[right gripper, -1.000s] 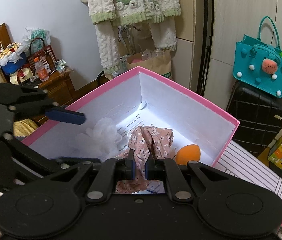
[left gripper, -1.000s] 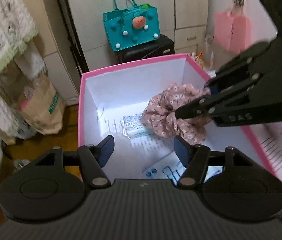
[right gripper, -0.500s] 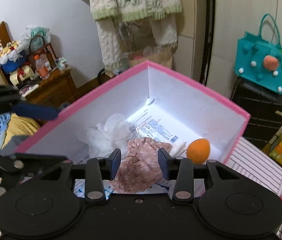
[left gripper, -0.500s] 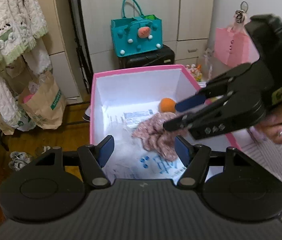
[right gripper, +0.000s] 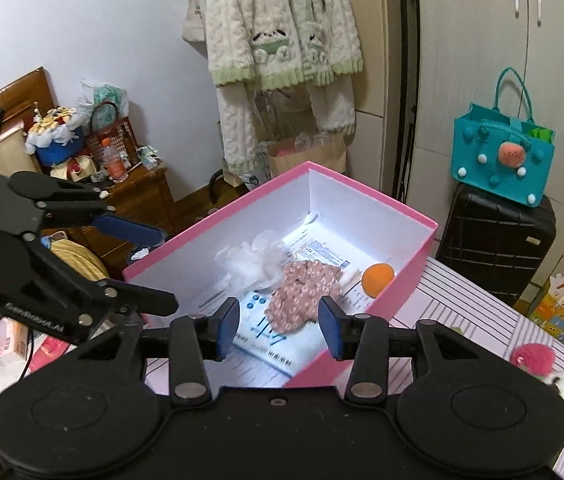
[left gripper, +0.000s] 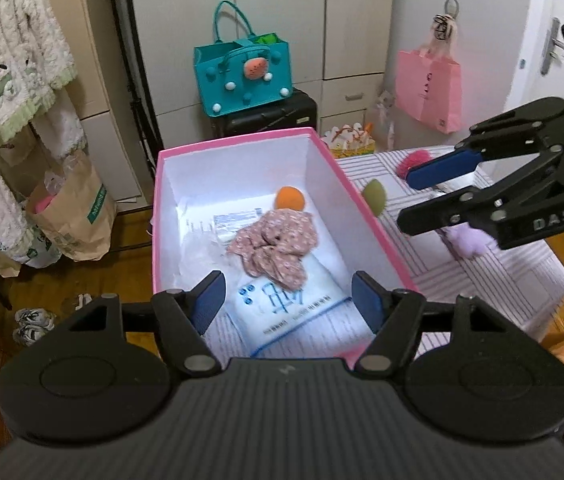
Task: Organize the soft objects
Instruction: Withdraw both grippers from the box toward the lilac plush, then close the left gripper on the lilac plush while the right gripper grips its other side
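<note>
While both grippers hover above the pink box [left gripper: 366,204], the floral cloth [left gripper: 274,246] lies loose inside it beside an orange ball [left gripper: 290,198]. Left gripper [left gripper: 288,300] and right gripper [right gripper: 278,326] have just been opening, jaws spread, nothing between them.

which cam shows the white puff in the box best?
Right wrist. The white puff lies in plain sight by the near wall of the pink box, beside the floral scrunchie. In the left wrist view it is only a pale blur against the white floor.
</note>
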The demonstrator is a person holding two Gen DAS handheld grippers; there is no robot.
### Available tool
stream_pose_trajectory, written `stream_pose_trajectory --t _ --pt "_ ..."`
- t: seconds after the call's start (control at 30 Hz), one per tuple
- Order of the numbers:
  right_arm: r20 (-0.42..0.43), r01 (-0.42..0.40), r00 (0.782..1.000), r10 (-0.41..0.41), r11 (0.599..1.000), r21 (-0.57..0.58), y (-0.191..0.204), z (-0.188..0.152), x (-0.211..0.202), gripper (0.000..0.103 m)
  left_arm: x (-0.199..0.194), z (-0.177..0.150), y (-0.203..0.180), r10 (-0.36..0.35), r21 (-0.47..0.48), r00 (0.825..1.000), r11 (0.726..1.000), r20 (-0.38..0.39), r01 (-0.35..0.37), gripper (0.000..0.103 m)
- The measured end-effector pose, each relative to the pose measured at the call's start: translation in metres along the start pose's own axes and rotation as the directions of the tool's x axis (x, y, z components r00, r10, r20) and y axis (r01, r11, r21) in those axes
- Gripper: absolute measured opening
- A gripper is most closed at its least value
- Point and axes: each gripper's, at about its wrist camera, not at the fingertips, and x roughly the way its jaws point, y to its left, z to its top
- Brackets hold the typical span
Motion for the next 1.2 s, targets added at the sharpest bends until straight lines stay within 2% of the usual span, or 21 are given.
stream_pose_trajectory --t 0.33,0.7,0.8,1.2 --pt "0.043 0.029 0.999 -0.027 0.999 -0.045 0.013 -0.028 -0.057 0.053 -0.03 -0.01 -0.035 -0.05 0.049 0.998 0.997 -0.023 0.051 0.07" --pt "0.051 0.065 0.997 -0.062 0.995 -0.07 0.013 -0.072 -0.107 0.057 -0.046 -0.014 -0.078 -0.083 0.121 0.995 0.989 -0.06 0.09 0.071" --pt "0.051 0.063 0.997 -0.06 0.997 -0.049 0.006 -0.086 -0.118 0.057 -0.047 -0.013 -0.092 -0.094 0.142 0.993 0.984 -0.069 0.103 0.075" --pt "0.016 0.088 0.996 -0.088 0.996 0.014 -0.034 -0.139 -0.138 0.064 -0.027 -0.01 -0.164 -0.164 0.247 0.98 0.951 -0.116 0.188 0.075"
